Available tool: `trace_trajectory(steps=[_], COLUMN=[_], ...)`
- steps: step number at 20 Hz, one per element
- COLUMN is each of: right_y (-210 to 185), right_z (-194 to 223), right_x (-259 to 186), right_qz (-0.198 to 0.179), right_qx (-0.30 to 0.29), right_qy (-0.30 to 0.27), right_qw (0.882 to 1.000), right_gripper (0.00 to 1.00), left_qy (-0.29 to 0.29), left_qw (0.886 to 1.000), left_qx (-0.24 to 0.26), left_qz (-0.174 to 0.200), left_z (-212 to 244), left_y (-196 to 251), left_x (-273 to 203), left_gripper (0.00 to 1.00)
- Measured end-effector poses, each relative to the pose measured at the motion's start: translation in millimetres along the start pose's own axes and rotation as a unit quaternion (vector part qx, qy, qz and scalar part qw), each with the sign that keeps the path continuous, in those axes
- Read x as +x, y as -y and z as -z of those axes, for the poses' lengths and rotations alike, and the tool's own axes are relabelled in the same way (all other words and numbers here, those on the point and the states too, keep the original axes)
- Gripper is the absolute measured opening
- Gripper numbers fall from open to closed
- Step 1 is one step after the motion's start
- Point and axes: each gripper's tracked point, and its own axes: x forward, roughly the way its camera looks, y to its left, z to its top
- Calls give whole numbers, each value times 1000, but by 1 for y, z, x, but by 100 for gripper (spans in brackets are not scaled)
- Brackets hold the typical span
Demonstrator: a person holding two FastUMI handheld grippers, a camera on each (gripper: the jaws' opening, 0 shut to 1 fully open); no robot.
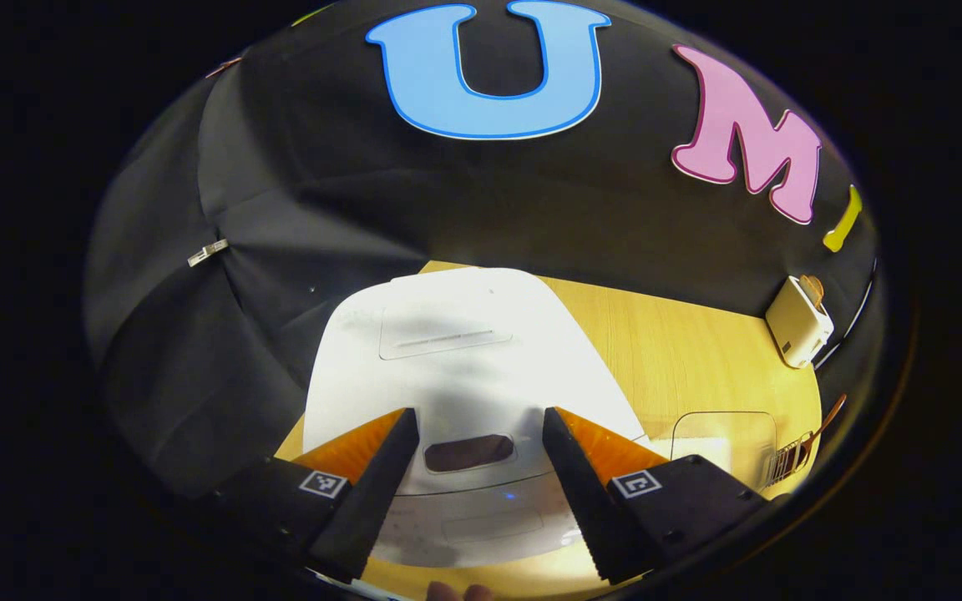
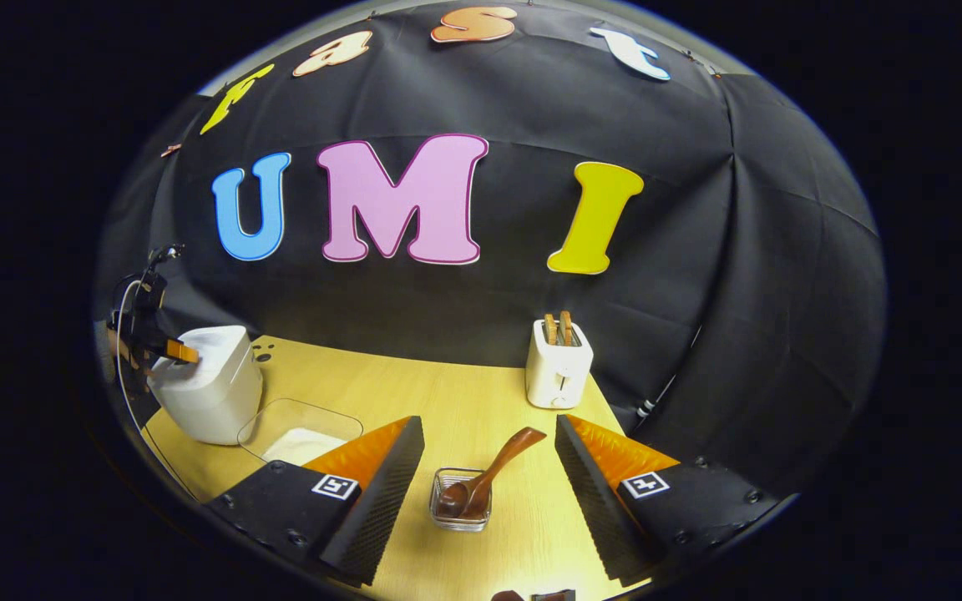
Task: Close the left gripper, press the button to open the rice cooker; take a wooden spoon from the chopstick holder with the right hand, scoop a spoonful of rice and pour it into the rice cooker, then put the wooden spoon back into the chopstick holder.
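- Spread wide, the left gripper (image 1: 479, 455) hangs just above the front of the white rice cooker (image 1: 464, 367), its fingers (image 1: 377, 484) flanking the dark oval recess (image 1: 468, 452) on the lid's front edge in the left gripper view; nothing is held between them.
- Whether that recess is the release button cannot be told for sure, but it lies dead centre between the fingers and slightly ahead, so the likely next step is to bring the fingers together and press down there. The lid looks shut.
- Parted as well and holding nothing, the right gripper (image 2: 489, 476) hovers over the wooden table (image 2: 464, 401) in the right gripper view, aimed straight at the small glass chopstick holder (image 2: 461, 501) just ahead of its fingertips.
- Leaning out of that holder, the wooden spoon (image 2: 493, 472) has its handle rising up and away to the right, toward the white toaster (image 2: 559, 367); its long axis runs diagonally across the gap between the fingers.
- Farther left on the table, a clear tray of rice (image 2: 301, 434) sits just beside the rice cooker (image 2: 210, 384), with the left gripper (image 2: 168, 351) poised at the cooker's top.
- Of the two, the right gripper is much nearer the spoon; the left alone is placed for the button.
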Motion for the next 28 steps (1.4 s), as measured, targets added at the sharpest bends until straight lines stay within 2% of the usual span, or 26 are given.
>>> trace_trajectory(steps=[4,7,10,14,17,22,28], right_y=[-4,-4,-12,-28,-47,-85,-128], right_z=[-2,-14,-27,-36,-46,-72,-99], right_x=[-5,-10,-11,-12,-13,-10,-6], right_qz=[-2,2,-2,-9,-19,-40,-56], right_qx=[-2,4,9,8,-1,-12,-9], right_qy=[1,11,23,29,37,56,80], right_qw=[1000,1000,1000,999,999,998,995], right_gripper=[98,98,98,98,98,98,98], left_qy=[21,82,136,171,219,291,324], left_qw=[1000,995,989,982,970,943,922], left_qx=[-5,-27,-36,-60,-63,-50,-13], left_qz=[7,48,52,58,84,154,209], left_z=[-5,-28,-54,-70,-85,-103,-107], left_y=[1,9,0,-13,-13,4,19], left_x=[-4,-19,-36,-53,-76,-119,-152], left_gripper=[99,96,96,95,95,94,94])
